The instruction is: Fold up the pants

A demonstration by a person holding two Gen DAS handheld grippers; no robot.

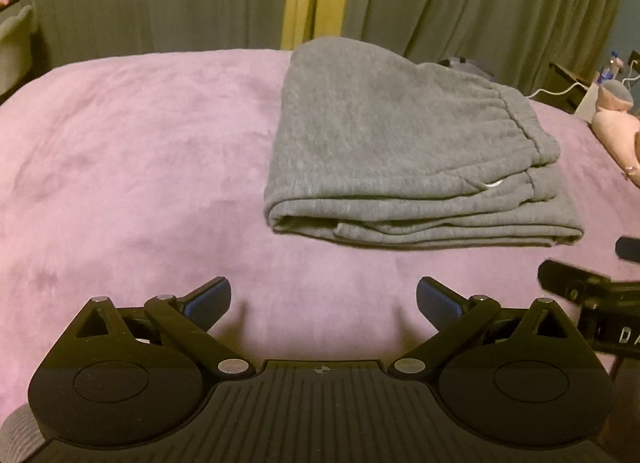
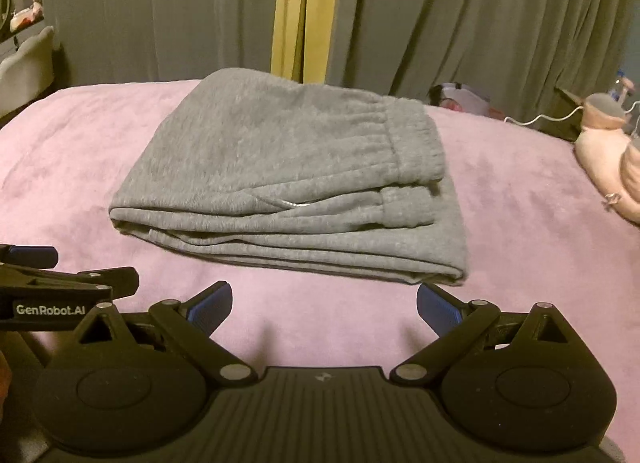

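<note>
grey pants (image 1: 404, 151) are seen folded into a compact stack on the pink blanket (image 1: 132, 167), elastic waistband on top toward the right, layered edges facing the cameras. left gripper (image 1: 323, 299) is held wide open, nothing gripped, low over bare blanket and apart from the stack. right gripper (image 2: 324, 301) is likewise spread wide and empty, its right pad (image 2: 438, 309) just beside the stack's near corner; contact cannot be told. grey curtains (image 2: 460, 23) are noted behind, a pink plush toy (image 2: 604, 155) at far right.
</note>
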